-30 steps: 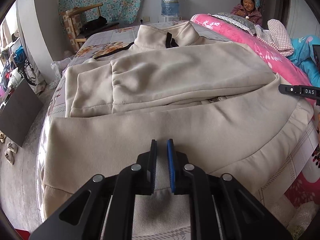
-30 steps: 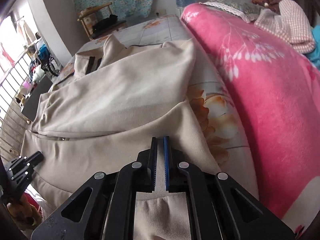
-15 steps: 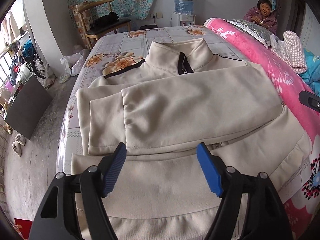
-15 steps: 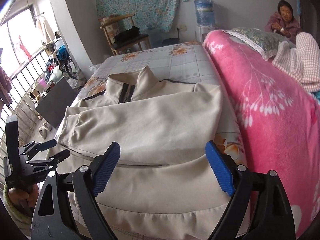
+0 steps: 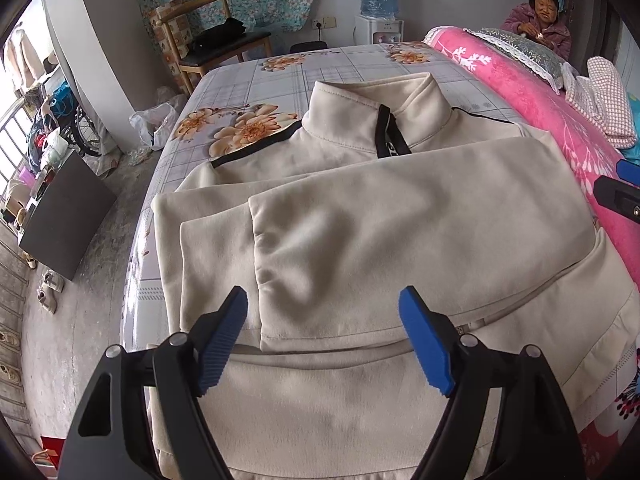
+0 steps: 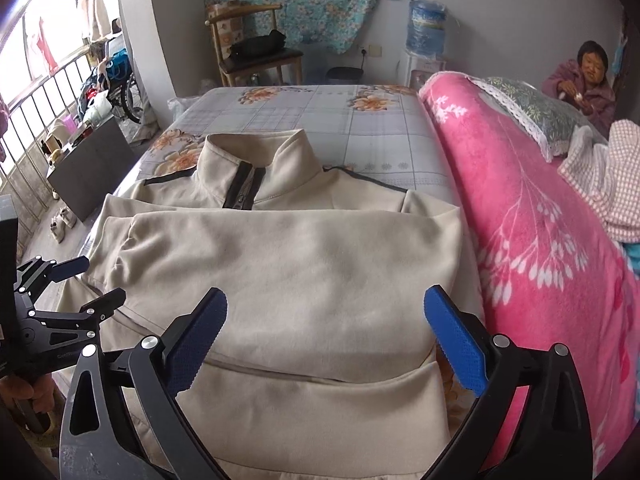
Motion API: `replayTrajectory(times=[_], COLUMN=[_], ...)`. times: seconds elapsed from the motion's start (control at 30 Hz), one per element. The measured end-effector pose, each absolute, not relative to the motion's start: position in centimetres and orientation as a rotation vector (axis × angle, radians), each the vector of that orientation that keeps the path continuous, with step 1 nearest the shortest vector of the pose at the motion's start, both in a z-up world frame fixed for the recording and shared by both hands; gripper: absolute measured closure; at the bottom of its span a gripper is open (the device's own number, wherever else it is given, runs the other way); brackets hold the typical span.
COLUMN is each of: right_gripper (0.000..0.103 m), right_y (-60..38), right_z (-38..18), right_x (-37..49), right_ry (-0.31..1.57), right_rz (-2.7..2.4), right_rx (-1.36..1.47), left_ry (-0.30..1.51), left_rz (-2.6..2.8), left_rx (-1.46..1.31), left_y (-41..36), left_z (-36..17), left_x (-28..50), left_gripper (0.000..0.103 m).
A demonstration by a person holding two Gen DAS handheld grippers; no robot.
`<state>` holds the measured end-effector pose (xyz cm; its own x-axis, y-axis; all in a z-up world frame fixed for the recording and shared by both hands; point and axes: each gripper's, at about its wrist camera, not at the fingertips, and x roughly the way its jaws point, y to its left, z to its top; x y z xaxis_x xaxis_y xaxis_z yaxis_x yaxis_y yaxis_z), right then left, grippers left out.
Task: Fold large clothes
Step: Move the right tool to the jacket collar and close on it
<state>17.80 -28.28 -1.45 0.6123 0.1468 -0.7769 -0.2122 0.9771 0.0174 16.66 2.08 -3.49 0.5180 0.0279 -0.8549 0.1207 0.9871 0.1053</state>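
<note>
A large beige zip-neck sweatshirt [image 5: 400,232] lies flat on the bed, collar away from me, both sleeves folded across the chest. It also shows in the right wrist view [image 6: 304,264]. My left gripper [image 5: 324,340] is open and empty, above the near-left hem. My right gripper [image 6: 324,336] is open and empty, above the near-right hem. The left gripper also shows in the right wrist view [image 6: 76,280], and part of the right gripper in the left wrist view [image 5: 620,192].
A grey floral bedsheet [image 5: 332,68] covers the bed. A pink blanket [image 6: 540,240] lies along the right side. A person [image 6: 584,84] sits at the far right. A wooden chair [image 5: 216,44] and a water dispenser [image 6: 426,40] stand behind.
Both grippers were shut on the sweatshirt's hem a second ago. They have let go, opened wide and pulled up and back from the garment.
</note>
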Motion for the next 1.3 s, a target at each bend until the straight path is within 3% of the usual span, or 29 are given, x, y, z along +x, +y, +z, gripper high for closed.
replayTrajectory(times=[0.57, 0.83, 1.0, 1.13, 1.3], right_gripper=[0.008, 0.009, 0.031, 0.044, 0.068], right_y=[-26.7, -25.6, -24.1, -22.8, -21.9], right_z=[0.9, -3.0, -6.2, -8.2, -9.0], right_x=[27.3, 39.5, 44.8, 46.8, 46.7], right_ry=[0.818, 1.105, 1.249, 1.317, 1.349], right_rz=[0.285, 0.490, 0.542, 0.533, 0.574], right_rx=[-0.145, 0.154, 0.291, 0.280, 0.274], left_ry=[1.023, 1.033, 1.057, 1.072, 1.084], left_rz=[-0.012, 0.010, 0.018, 0.017, 0.015], left_rx=[0.202, 0.202, 0.192, 0.186, 0.174], left_y=[2.9, 3.1, 3.3, 3.4, 3.5], left_z=[-3.8, -4.5, -5.5, -6.3, -7.0], left_x=[22.0, 24.3, 25.1, 25.5, 25.7], left_gripper=[0.027, 0.027, 0.027, 0.027, 0.027])
